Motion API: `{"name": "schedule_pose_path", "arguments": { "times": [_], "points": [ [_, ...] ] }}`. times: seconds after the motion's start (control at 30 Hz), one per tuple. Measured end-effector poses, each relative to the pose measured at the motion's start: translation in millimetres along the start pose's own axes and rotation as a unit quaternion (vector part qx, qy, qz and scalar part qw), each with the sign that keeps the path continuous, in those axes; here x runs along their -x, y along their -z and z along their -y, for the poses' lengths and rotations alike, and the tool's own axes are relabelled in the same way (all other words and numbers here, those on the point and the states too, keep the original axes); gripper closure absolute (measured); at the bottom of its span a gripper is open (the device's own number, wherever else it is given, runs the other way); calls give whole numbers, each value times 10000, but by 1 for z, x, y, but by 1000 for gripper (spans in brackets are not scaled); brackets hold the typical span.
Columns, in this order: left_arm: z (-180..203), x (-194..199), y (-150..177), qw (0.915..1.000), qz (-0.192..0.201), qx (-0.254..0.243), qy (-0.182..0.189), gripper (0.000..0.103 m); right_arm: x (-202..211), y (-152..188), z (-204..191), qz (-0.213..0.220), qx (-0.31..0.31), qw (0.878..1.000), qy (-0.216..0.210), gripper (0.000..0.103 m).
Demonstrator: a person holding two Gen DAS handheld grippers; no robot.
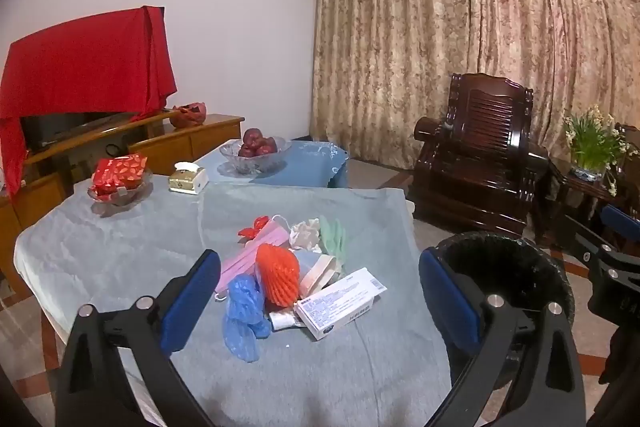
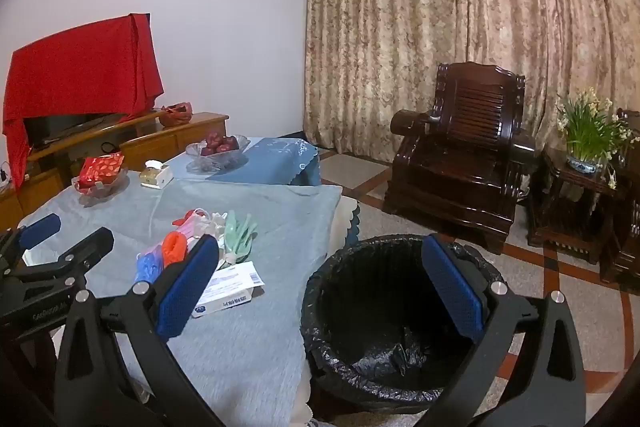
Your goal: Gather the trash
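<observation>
Trash (image 1: 304,279) lies heaped on the grey-clothed worktop (image 1: 120,247), just left of the black-lined bin (image 2: 384,315) that stands on the floor against the worktop's right edge. Nearest in the heap is a white printed box (image 1: 340,301), beside it a crumpled blue plastic bag (image 1: 244,311) and an orange foam net sleeve (image 1: 278,277); behind these lie a pink face mask (image 1: 252,255), a pale green glove (image 1: 334,237), a wad of cream paper (image 1: 304,233) and a small red bow (image 1: 254,227). The left gripper (image 1: 320,303) hangs over the heap with its jaws spread wide and holding nothing. The right gripper (image 2: 324,291) hangs at the bin's rim, jaws likewise wide apart and empty. Farther from the bin, across the worktop, stand a tissue box (image 1: 188,179), a glass dish with a red packet (image 1: 120,179) and a glass bowl of dark red fruit (image 1: 256,151). Beyond the bin sits a dark wooden armchair (image 2: 460,163).
</observation>
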State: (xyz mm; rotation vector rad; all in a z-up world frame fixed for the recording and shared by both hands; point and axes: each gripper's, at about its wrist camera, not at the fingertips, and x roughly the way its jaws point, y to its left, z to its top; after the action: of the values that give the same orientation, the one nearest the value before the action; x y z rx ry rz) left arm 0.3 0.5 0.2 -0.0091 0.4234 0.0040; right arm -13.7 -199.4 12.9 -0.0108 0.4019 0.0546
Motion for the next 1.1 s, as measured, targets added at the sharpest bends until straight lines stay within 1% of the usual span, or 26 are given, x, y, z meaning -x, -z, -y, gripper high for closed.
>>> {"name": "schedule_pose_path", "arguments": {
  "times": [0.27,0.33,0.63,0.93,0.97,1.1],
  "points": [
    [0,1,-1,10000,28,-35,-31,6,2,0,-1,24,-24,10000,2,5],
    [-6,0,3,10000,31,-22,-41,6,0,1,-2,6,-12,10000,-4,5],
    [-12,-2,2,10000,18,-35,-16,6,2,3,0,6,-23,10000,-5,5],
    [-24,8,5,10000,25,-33,-9,6,-1,5,-4,-18,-24,10000,-1,5],
    [-10,4,3,10000,16,-30,-33,6,-1,5,-4,-16,-27,10000,-1,5],
    [-10,5,2,10000,8,-22,-39,6,-1,4,-3,-27,-20,10000,-3,5]
  ]
}}
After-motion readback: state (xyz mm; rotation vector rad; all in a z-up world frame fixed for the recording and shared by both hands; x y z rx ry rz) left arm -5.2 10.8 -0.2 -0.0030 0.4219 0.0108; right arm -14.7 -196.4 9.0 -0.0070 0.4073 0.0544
